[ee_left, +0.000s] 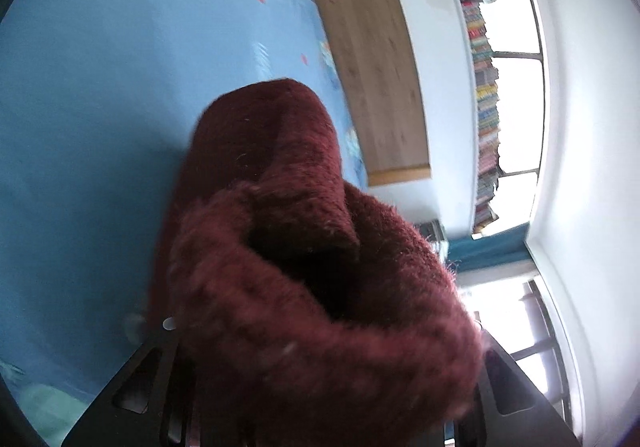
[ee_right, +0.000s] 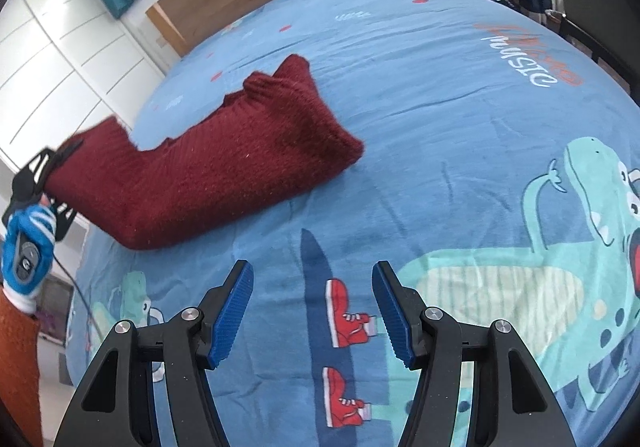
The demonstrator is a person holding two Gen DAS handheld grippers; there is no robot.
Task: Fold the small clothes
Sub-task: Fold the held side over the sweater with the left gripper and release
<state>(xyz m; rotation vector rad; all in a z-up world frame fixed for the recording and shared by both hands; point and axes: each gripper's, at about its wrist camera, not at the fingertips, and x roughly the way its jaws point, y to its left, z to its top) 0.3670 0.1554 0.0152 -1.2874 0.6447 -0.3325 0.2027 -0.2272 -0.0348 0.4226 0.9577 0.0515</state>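
One legible inscription found. On the blue bedspread, in the right wrist view, the white word "MUSIC" is printed near the far right side, letters turned sideways to the camera. Directly beside it runs a line of orange lettering, too blurred to read. The left wrist view shows no readable text.

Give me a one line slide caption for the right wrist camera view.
Open right gripper hovers over the dinosaur bedspread while the left gripper lifts one end of a maroon knit garment.
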